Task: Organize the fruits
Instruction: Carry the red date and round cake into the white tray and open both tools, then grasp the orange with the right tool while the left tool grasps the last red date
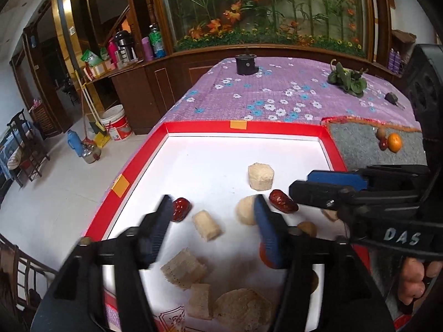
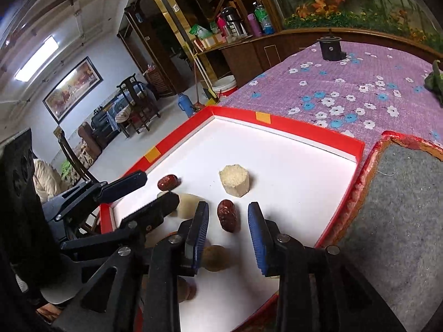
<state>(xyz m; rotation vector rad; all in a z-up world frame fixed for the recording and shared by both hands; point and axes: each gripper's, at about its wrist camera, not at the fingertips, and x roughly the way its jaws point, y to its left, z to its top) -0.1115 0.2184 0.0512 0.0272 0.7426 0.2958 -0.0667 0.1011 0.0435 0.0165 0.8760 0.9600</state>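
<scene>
Fruit lies in a red box [image 1: 193, 127] with a white floor, on a purple flowered cloth [image 1: 277, 94]. From the left wrist view, the left gripper [image 1: 211, 215] stands wide, with a pale cut chunk [image 1: 207, 225] between its blue ribbed fingers, not squeezed. A wrinkly red date [image 1: 180, 209] sits just outside its left finger. An orange [image 1: 394, 142] waits on a grey felt mat [image 1: 360, 146], seen only here. White letters "DAS" show on the other gripper.

From the right wrist view, the right gripper [image 2: 228, 228] is partly open around a second date [image 2: 228, 215], not touching it. A six-sided pale chunk [image 2: 234, 182] sits beyond.
</scene>
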